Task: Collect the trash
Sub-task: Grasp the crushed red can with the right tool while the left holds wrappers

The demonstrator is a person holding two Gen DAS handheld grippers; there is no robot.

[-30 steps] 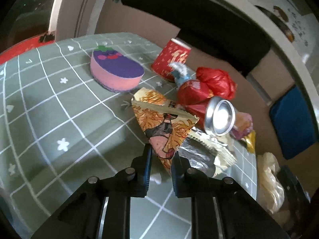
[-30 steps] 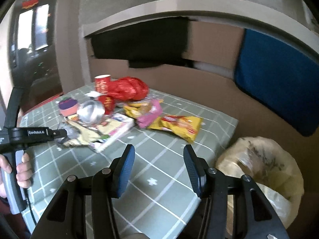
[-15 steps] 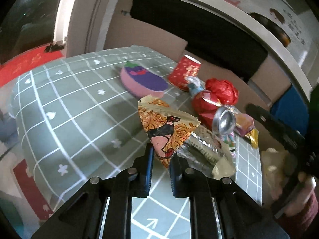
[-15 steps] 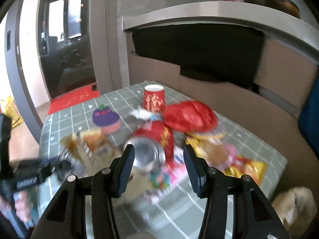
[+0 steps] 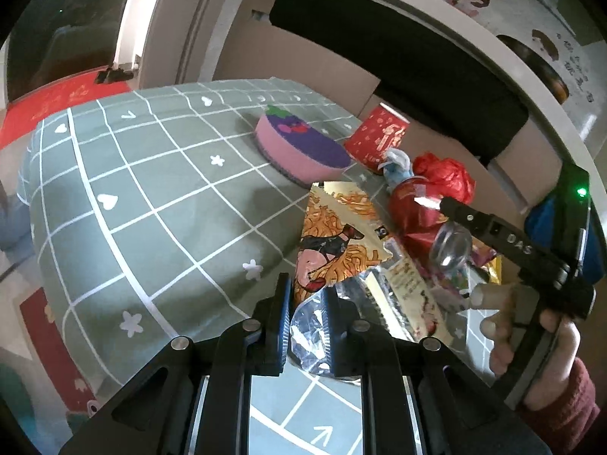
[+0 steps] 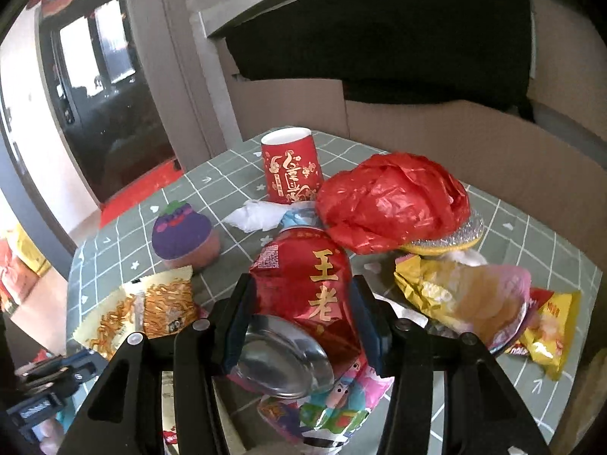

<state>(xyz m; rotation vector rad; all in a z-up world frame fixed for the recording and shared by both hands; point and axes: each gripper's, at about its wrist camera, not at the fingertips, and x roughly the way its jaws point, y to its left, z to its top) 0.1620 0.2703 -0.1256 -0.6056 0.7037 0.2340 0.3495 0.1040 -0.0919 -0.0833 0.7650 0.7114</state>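
Observation:
A pile of trash lies on the green checked tablecloth [image 5: 159, 197]. My left gripper [image 5: 306, 326] is shut on the lower corner of an orange snack wrapper [image 5: 334, 242], which also shows in the right wrist view [image 6: 148, 314]. My right gripper [image 6: 303, 314] has its jaws around a crushed red drink can [image 6: 303, 288] lying on its side; they look closed against it. The can also shows in the left wrist view [image 5: 421, 216], beside the right gripper's finger [image 5: 493, 227]. A red plastic bag [image 6: 390, 204], a red paper cup [image 6: 292, 170] and yellow snack bags [image 6: 546, 326] lie around.
A pink and purple eggplant-shaped sponge [image 5: 299, 144] sits on the table behind the pile. A colourful cartoon wrapper [image 6: 341, 398] lies under the can. A white tissue [image 6: 258, 216] lies by the cup. A cardboard wall [image 6: 474, 140] stands behind the table.
My right gripper has swung from the table's far side to the trash pile and now straddles the red can. My left gripper has pulled back a little, still holding the snack wrapper.

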